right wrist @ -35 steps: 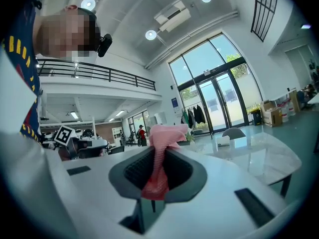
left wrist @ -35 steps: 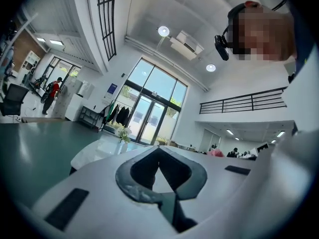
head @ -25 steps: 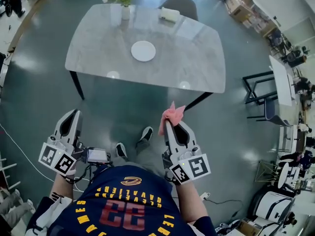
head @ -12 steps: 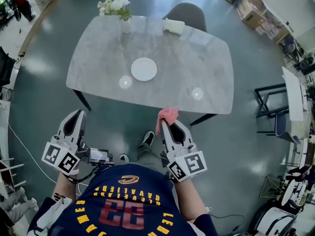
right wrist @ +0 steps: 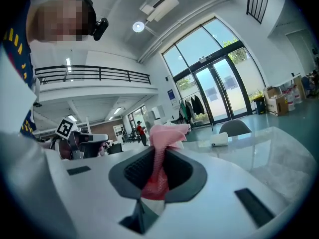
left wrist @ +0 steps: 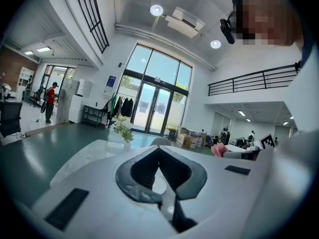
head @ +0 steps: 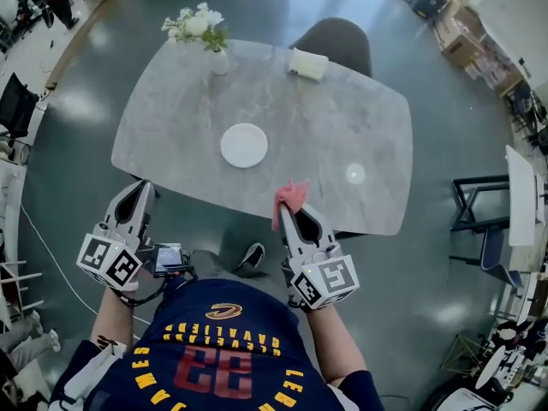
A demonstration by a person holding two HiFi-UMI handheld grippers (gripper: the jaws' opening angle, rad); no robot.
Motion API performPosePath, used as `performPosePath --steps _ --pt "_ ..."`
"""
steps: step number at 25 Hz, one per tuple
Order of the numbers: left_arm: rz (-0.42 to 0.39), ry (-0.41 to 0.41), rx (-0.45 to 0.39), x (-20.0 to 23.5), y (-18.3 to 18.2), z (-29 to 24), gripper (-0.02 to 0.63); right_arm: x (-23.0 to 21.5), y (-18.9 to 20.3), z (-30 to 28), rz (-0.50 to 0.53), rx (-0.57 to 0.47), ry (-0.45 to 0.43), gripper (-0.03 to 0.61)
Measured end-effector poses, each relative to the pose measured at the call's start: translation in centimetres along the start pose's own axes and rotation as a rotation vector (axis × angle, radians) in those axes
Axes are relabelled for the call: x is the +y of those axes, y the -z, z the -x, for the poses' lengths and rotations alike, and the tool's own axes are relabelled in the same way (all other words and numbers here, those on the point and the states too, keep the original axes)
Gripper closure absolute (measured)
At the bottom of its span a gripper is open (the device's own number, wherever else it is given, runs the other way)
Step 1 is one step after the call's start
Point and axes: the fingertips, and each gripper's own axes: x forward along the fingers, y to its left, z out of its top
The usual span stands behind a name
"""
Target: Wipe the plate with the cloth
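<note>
A round white plate point(head: 244, 145) lies near the middle of the grey marble table point(head: 360, 127). My right gripper point(head: 284, 211) is shut on a pink cloth point(head: 289, 197), whose bunched end sticks out past the jaw tips over the table's near edge. In the right gripper view the pink cloth point(right wrist: 162, 148) runs between the closed jaws. My left gripper point(head: 145, 187) is shut and holds nothing, hovering just short of the table's near left corner. Through its jaws, the left gripper view shows a bit of the plate point(left wrist: 158, 183).
A vase of white flowers point(head: 199, 29) stands at the table's far left, a white tissue box point(head: 307, 63) at the far edge. A dark chair point(head: 340, 48) is tucked in behind the table. Black chairs point(head: 479, 217) and a white desk point(head: 522, 199) stand at the right.
Both grippers have come forward toward the table. The cloth's tip, earlier over the floor, now reaches over the table's near edge. The table and plate appear nearer.
</note>
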Motion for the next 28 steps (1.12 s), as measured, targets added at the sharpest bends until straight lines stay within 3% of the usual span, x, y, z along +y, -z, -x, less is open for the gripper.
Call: performPosePath --steps 9,18,23,28 --pt "-0.049 -0.01 0.177 6.8 4.0 -8.3 0.611 -5.7 4.3 -6.6 -0.028 0.176 0.065 0.532" --pt "-0.138 0.199 0.388 10.7 11.5 -17.2 0.611 -9.7 9.9 -14.7 -0.058 0.365 0.185 0.532" --pt "-0.163 0.3 0.471 10.7 15.1 -20.5 0.611 -11.0 11.8 -19.4 -0.054 0.436 0.218 0.532" --pt "-0.122 0.318 0.598 10.5 20.0 -23.0 0.609 -11.7 13.8 -22.4 -0.031 0.483 0.211 0.532"
